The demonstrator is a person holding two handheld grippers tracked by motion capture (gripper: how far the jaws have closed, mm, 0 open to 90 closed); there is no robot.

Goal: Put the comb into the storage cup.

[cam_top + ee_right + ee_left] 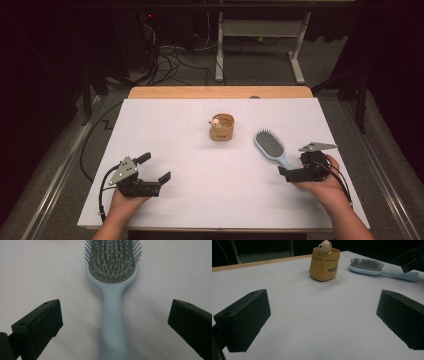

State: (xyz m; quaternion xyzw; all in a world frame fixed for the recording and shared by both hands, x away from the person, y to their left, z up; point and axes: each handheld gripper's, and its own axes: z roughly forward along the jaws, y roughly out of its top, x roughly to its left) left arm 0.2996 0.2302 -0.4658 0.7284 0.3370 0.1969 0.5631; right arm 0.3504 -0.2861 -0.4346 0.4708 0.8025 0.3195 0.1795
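Two grippers: both held low over a white table (165, 150), each in one of a person's hands, at the near edge.
Right gripper (287, 173): near right of the table, jaws spread wide, with nothing between them but the brush handle lying on the surface below.
Hairbrush (271, 146): pale blue, bristles up, flat on the right half of the table; head toward the far side, handle running back toward the right gripper. In the right gripper view the handle (113, 325) sits centred between the two black jaws, apart from both.
Left gripper (155, 172): near left, jaws likewise wide apart and empty, pointing toward the table's middle, well apart from everything.
Pouch (222, 127): small tan fabric holder with a pale toy figure (325, 246) peeking over its rim, upright at centre far, left of the brush head.
Step in hand: by the look of it, lining up for a grasp of the hairbrush handle; no contact yet.
Next move calls for: lowering the right gripper until the jaws flank the handle, then closing squarely across its narrow width, as the smooth, rounded plastic could slip or roll from an off-centre pinch.
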